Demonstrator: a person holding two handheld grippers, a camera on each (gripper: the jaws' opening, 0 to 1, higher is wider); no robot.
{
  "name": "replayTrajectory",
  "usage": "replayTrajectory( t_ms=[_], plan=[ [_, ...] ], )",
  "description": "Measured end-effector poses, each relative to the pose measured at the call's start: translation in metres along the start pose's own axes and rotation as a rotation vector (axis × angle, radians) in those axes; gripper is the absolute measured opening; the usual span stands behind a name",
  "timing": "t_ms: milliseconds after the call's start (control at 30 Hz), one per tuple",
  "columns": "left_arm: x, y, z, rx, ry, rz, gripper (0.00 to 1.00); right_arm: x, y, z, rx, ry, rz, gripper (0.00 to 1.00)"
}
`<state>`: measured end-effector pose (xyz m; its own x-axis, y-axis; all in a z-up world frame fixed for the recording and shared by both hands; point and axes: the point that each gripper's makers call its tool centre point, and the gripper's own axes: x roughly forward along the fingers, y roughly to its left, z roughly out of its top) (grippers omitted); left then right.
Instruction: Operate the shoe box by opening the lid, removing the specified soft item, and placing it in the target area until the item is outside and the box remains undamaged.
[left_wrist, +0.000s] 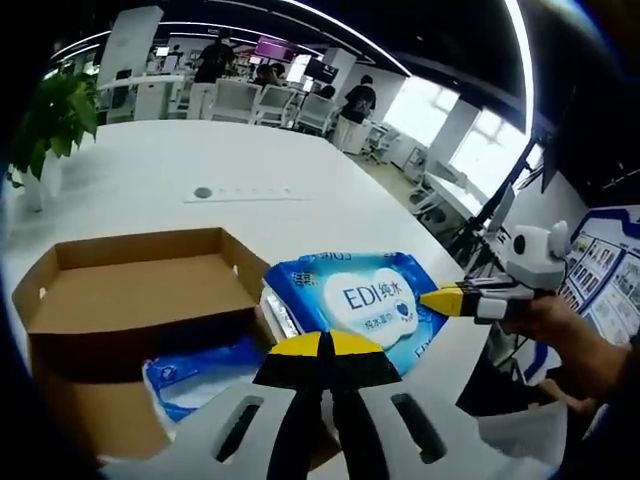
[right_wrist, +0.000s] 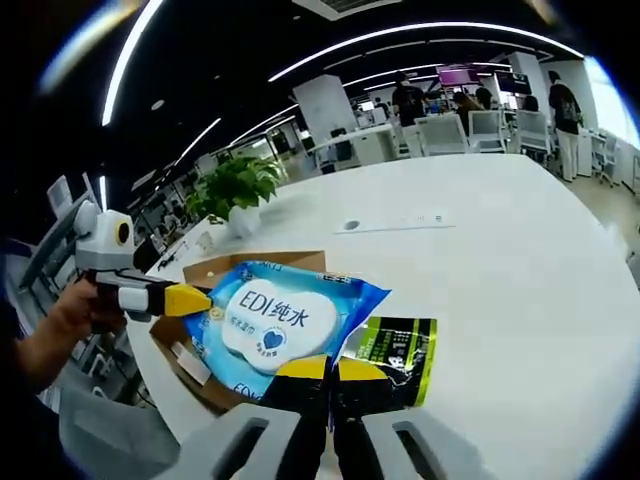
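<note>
A blue wet-wipes pack (left_wrist: 360, 300) with a white "EDI" label hangs over the right end of the open cardboard shoe box (left_wrist: 130, 290). My left gripper (left_wrist: 322, 345) is shut on the pack's near edge. My right gripper (left_wrist: 445, 300) comes in from the right and pinches the pack's far side. In the right gripper view my right gripper (right_wrist: 330, 368) is shut on the bottom edge of the pack (right_wrist: 270, 315), while the left gripper (right_wrist: 188, 298) grips its left edge above the box (right_wrist: 250, 262). Another blue plastic-wrapped pack (left_wrist: 200, 375) lies inside the box.
A green-and-black packet (right_wrist: 395, 358) lies on the white table (right_wrist: 500, 280) beside the box. A potted plant (left_wrist: 55, 120) stands at the table's far edge, and a socket strip (left_wrist: 235, 192) is set into the tabletop. A hand (left_wrist: 570, 340) holds the right gripper. Chairs and people stand far behind.
</note>
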<state>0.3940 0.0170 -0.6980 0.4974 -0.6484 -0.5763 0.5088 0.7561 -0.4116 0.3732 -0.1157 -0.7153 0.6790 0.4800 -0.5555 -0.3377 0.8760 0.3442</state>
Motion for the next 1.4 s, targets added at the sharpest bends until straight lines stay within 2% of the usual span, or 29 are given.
replayTrajectory(
  t_ms=[567,900,1100,1267,1400],
  plan=[
    [0.044,-0.007,-0.008,0.042,0.039,-0.026,0.0,0.0,-0.039,-0.007,-0.005,0.023,-0.07,0.0],
    [0.066,0.0,-0.014,0.074,0.08,-0.005,0.0,0.022,-0.061,-0.01,-0.05,0.059,-0.074,0.0],
    [0.075,0.005,-0.021,0.097,0.114,0.015,0.0,0.034,-0.064,-0.016,-0.079,0.088,-0.07,0.0],
    [0.085,0.012,-0.024,0.095,0.144,0.026,0.0,0.045,-0.073,-0.023,-0.057,0.1,-0.075,0.0],
    [0.089,0.016,-0.029,0.168,0.166,0.058,0.0,0.053,-0.074,-0.027,-0.064,0.108,-0.082,0.0]
  ],
)
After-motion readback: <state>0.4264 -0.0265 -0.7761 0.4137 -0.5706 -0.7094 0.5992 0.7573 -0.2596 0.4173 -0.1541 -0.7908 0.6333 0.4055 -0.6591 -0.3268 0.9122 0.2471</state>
